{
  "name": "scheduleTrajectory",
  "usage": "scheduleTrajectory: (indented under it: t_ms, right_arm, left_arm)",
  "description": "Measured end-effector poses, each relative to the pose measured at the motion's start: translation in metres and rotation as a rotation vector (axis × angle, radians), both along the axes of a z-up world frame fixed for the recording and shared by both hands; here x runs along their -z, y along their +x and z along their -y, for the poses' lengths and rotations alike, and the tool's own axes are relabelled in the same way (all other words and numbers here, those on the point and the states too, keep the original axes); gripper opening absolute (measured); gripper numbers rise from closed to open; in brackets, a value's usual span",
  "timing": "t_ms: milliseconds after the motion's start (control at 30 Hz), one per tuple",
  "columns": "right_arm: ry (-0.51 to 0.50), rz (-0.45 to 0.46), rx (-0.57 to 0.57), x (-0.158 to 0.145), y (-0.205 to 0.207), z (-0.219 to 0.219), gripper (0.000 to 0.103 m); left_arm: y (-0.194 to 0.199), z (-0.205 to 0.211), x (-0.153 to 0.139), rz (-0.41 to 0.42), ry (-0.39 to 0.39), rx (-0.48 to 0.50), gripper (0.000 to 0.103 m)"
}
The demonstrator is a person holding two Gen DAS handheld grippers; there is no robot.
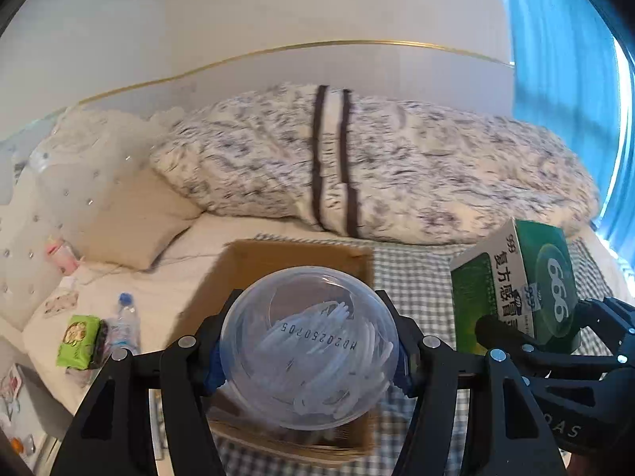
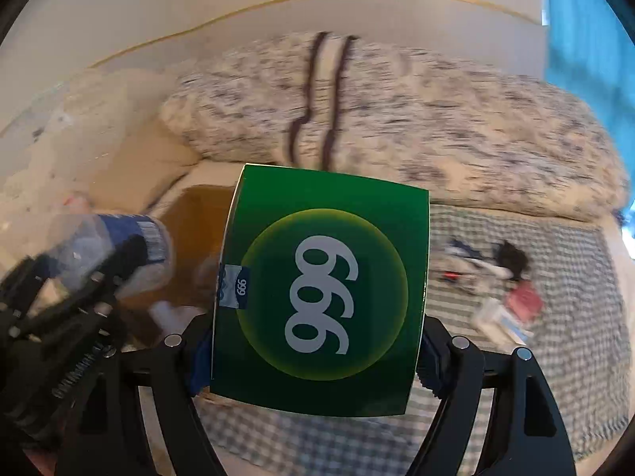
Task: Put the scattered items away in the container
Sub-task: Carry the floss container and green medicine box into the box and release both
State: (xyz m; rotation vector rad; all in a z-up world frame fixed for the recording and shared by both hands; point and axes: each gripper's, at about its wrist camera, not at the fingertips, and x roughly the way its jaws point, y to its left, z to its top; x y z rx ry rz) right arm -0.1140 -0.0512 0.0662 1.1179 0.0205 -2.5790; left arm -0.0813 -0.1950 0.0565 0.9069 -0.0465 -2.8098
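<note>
My left gripper (image 1: 309, 361) is shut on a clear round plastic jar (image 1: 305, 317) of white sticks, held above the open brown cardboard box (image 1: 293, 254) on the bed. My right gripper (image 2: 317, 357) is shut on a green medicine box (image 2: 321, 289) marked 999. In the left wrist view the green box (image 1: 528, 289) hangs just right of the cardboard box, with the right gripper (image 1: 555, 341) under it. The right wrist view shows the jar (image 2: 119, 246) and left gripper (image 2: 91, 273) at the left, over the cardboard box (image 2: 190, 214).
A small water bottle (image 1: 125, 323) and a green snack pack (image 1: 79, 341) lie on the white sheet at the left. Several small items (image 2: 496, 277) are scattered on the checked cloth (image 2: 555, 357) at the right. A speckled duvet (image 1: 377, 166) lies behind.
</note>
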Motion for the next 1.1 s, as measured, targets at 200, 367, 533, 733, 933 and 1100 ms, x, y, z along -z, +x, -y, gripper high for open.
scheduleTrajectory:
  t_ms: [200, 367, 533, 733, 933, 1100]
  right_arm:
    - [0.001, 0.058, -0.051, 0.024, -0.022, 0.043, 0.078]
    - [0.040, 0.093, -0.066, 0.052, -0.039, 0.064, 0.080]
    - [0.018, 0.114, -0.065, 0.060, -0.052, 0.063, 0.092]
    - [-0.086, 0.079, -0.084, 0.044, -0.054, 0.057, 0.092]
    - [-0.155, 0.052, -0.116, 0.023, -0.050, 0.055, 0.093]
    - [-0.165, 0.033, -0.118, 0.009, -0.043, 0.043, 0.093]
  left_arm:
    - [-0.007, 0.050, 0.036, 0.075, 0.023, -0.064, 0.065]
    - [-0.024, 0.071, 0.064, 0.142, 0.031, -0.092, 0.066]
    - [-0.030, 0.087, 0.068, 0.121, 0.013, -0.146, 0.087]
    - [-0.030, 0.090, 0.066, 0.109, 0.033, -0.143, 0.091]
    - [-0.024, 0.083, 0.061, 0.101, 0.032, -0.138, 0.091]
    - [-0.016, 0.073, 0.053, 0.087, 0.029, -0.128, 0.091]
